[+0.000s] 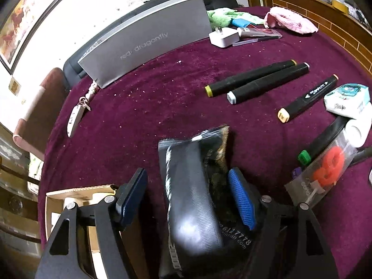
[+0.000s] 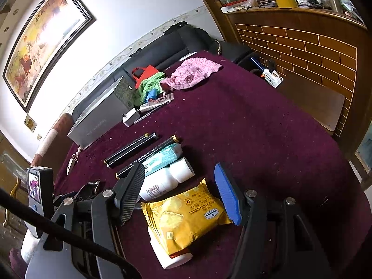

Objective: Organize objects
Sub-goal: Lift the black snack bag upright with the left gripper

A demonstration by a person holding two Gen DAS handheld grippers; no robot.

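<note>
Between left claw pads, dark packet, unpinched

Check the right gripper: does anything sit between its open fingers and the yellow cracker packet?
Nothing visible does. The cracker packet already lies between the right gripper's open fingers, itself resting on a white bottle.

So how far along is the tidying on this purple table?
Early. Done, perhaps: three black markers lie roughly side by side. In hand: the left claw straddles a dark foil packet, pads not pressing; the right claw hangs open over the yellow cracker packet. Left: bottles, charger, towels, all loose.
</note>
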